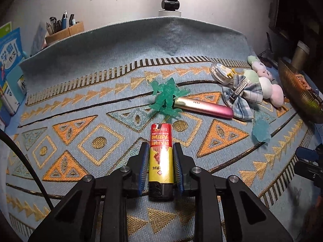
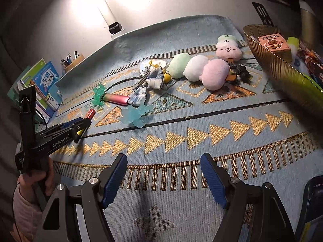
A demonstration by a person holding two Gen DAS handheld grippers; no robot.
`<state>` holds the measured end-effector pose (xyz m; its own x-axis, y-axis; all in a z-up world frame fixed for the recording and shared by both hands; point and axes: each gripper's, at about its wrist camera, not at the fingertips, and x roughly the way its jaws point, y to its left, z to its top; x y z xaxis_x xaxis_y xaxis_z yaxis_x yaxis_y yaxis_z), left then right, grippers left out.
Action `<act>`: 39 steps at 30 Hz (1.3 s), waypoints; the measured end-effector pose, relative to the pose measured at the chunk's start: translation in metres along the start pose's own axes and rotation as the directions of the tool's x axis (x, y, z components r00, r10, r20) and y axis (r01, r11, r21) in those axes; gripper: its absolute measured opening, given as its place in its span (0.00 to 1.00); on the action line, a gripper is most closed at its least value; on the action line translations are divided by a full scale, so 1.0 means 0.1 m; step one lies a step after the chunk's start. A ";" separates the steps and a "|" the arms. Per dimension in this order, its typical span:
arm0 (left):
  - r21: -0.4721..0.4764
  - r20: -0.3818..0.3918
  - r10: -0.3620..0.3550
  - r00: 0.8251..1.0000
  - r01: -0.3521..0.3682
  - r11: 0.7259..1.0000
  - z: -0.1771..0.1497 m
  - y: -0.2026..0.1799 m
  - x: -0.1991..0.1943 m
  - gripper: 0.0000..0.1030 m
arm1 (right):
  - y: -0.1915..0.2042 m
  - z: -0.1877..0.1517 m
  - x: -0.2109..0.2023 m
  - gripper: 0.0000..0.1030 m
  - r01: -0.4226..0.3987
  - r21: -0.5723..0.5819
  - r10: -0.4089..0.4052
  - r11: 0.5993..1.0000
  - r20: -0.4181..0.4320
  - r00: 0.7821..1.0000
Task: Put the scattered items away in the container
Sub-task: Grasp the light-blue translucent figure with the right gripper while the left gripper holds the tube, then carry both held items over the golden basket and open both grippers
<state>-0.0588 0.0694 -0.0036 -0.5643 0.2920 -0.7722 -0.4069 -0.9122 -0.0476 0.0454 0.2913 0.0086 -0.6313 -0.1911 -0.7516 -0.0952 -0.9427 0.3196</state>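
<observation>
The left gripper clamps its fingers on the red-and-yellow lighter lengthwise (so it cannot roll) above the patterned worktop; the gold container waits far right, while the right gripper hangs wide, empty.

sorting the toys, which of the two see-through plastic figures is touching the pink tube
The green figure: it stands over the gold end of the pink tube. The pale blue figure lies apart on the cloth, nearer the golden basket.
</observation>
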 end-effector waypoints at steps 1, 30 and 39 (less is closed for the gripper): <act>-0.041 0.007 -0.036 0.999 0.036 0.999 0.00 0.08 -0.02 0.19 | 0.03 0.05 0.02 0.71 -0.020 0.007 0.020 1.000 -0.019 1.000; -0.070 0.014 -0.102 0.995 0.103 0.992 -0.04 0.05 -0.01 0.40 | 0.44 0.36 0.42 0.42 0.001 -0.129 0.010 0.992 0.087 0.996; 0.032 -0.001 0.018 1.000 -0.018 0.999 -0.06 -0.26 -0.02 0.19 | 0.62 0.23 0.21 0.42 0.033 -0.208 0.006 0.978 0.184 0.983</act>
<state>-0.0433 0.0908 -0.0049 -0.5707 0.2752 -0.7737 -0.4197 -0.9076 -0.0132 0.0082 0.2355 0.0261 -0.7624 -0.1431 -0.6311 0.0462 -0.9848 0.1676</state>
